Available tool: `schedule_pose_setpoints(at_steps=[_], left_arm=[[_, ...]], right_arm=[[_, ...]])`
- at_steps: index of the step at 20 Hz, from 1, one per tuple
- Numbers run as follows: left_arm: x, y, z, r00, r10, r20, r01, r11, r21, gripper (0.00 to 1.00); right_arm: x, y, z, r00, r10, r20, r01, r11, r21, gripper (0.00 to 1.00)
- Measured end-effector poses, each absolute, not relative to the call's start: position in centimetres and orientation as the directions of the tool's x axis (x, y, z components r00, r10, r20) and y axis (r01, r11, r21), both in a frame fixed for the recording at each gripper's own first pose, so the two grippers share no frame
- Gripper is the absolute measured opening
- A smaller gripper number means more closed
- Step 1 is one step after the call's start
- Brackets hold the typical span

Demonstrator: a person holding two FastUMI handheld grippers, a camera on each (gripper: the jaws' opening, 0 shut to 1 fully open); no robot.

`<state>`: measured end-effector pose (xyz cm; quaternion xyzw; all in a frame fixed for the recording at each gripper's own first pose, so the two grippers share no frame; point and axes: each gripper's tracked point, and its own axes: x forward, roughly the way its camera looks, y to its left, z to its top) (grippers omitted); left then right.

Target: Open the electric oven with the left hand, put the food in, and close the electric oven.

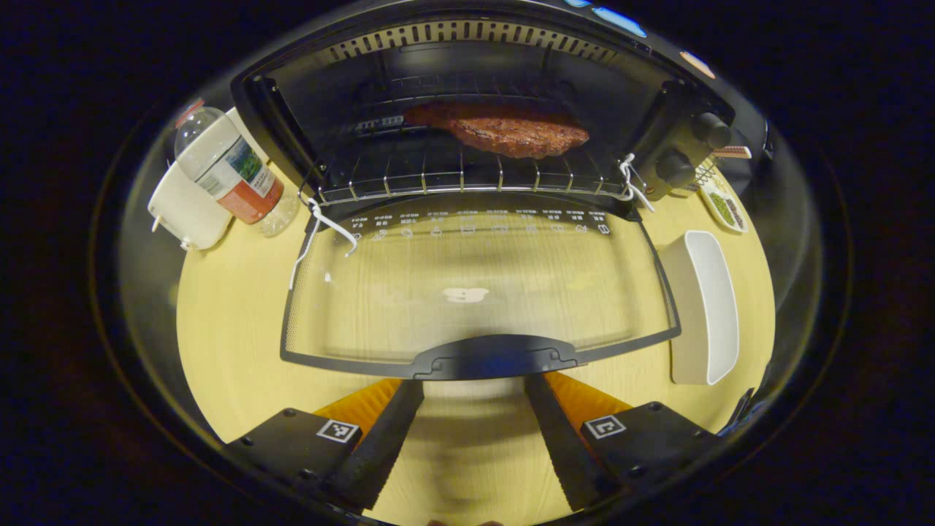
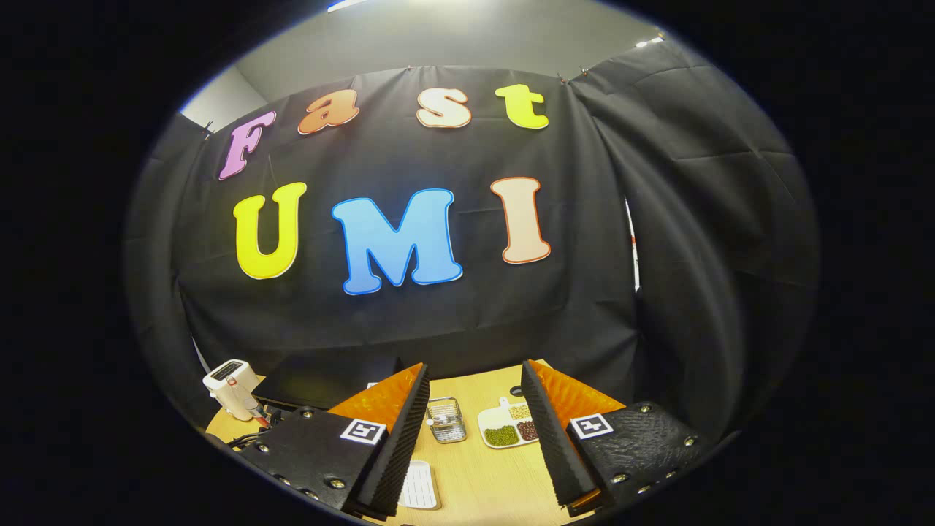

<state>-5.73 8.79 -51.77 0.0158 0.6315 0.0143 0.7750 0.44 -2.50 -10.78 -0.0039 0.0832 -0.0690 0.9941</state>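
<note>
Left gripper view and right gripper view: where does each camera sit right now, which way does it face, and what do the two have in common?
Left gripper view: rides the left hand-held gripper, open, looking down at the oven's lowered glass door and the meat patty on the rack.
Right gripper view: rides the right hand-held gripper, open, raised, facing the booth's cloth wall across the table's far end.
Shared: the wooden table and the small dish of beans.

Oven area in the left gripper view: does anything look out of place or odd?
Only one oddity: a bottle lies tilted against a white appliance left of the oven instead of standing. The door is fully down and the patty rests flat on the rack.
</note>
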Motion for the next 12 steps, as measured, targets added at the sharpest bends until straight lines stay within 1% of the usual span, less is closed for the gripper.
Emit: schedule_pose_setpoints(at_steps=[8,9,10,12], left_arm=[[-5.9,8.5,-48.6,0.289,0.017,-0.957,-0.004,1.000,0.017,0.96],[-5.7,8.5,-48.2,0.301,0.014,-0.954,-0.010,1.000,0.012,0.99],[-5.7,8.5,-47.8,0.310,0.013,-0.951,-0.013,1.000,0.009,1.00],[-5.6,8.5,-46.9,0.330,0.016,-0.944,-0.010,1.000,0.013,0.96]], right_arm=[[0.4,-0.5,-10.2,0.985,-0.086,-0.147,0.081,0.996,-0.036,0.77],[0.4,-0.2,-10.1,0.986,-0.077,-0.147,0.073,0.997,-0.036,0.77],[0.4,0.0,-10.0,0.987,-0.069,-0.143,0.065,0.997,-0.036,0.77],[0.2,0.3,-9.7,0.989,-0.059,-0.133,0.055,0.998,-0.039,0.77]])
